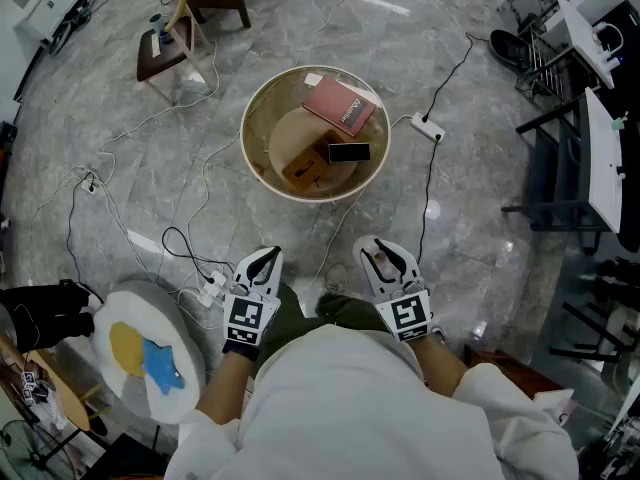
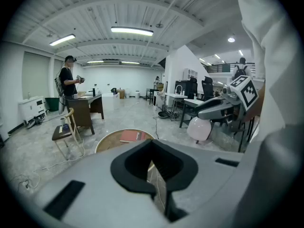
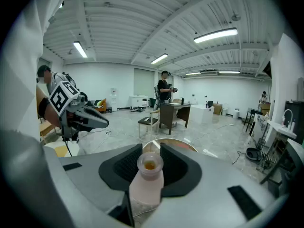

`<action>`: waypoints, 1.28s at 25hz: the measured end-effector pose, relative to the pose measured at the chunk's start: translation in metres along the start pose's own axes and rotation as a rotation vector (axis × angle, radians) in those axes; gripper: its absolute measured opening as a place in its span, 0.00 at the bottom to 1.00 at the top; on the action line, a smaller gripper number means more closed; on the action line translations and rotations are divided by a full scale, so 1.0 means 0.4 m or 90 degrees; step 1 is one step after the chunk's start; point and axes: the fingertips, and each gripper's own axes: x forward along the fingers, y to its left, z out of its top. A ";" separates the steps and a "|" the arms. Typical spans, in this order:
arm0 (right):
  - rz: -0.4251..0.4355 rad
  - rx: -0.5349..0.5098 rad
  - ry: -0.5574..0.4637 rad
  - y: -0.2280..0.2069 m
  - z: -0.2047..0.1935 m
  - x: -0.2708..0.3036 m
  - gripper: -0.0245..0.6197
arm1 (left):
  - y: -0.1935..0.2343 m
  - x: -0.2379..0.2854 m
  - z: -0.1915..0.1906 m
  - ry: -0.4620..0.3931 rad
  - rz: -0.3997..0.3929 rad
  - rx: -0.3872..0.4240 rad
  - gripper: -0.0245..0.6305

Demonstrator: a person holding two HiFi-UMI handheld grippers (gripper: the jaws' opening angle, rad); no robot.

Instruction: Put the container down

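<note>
my right claw [image 3: 150, 161] pinches pink bottle [image 3: 145, 186] neck, aloft | left claw [image 2: 153, 163] pressed together, empty | next: lower it, likely toward tub [image 1: 244, 133] ahead, then spread

two tools [image 1: 263, 260] [image 1: 381, 260], one bottle [image 3: 145, 184], one basket [image 1: 245, 134]
</note>
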 end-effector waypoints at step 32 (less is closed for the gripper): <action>0.036 -0.001 0.014 -0.020 -0.034 0.059 0.25 | -0.017 0.006 -0.063 0.016 0.032 -0.048 0.05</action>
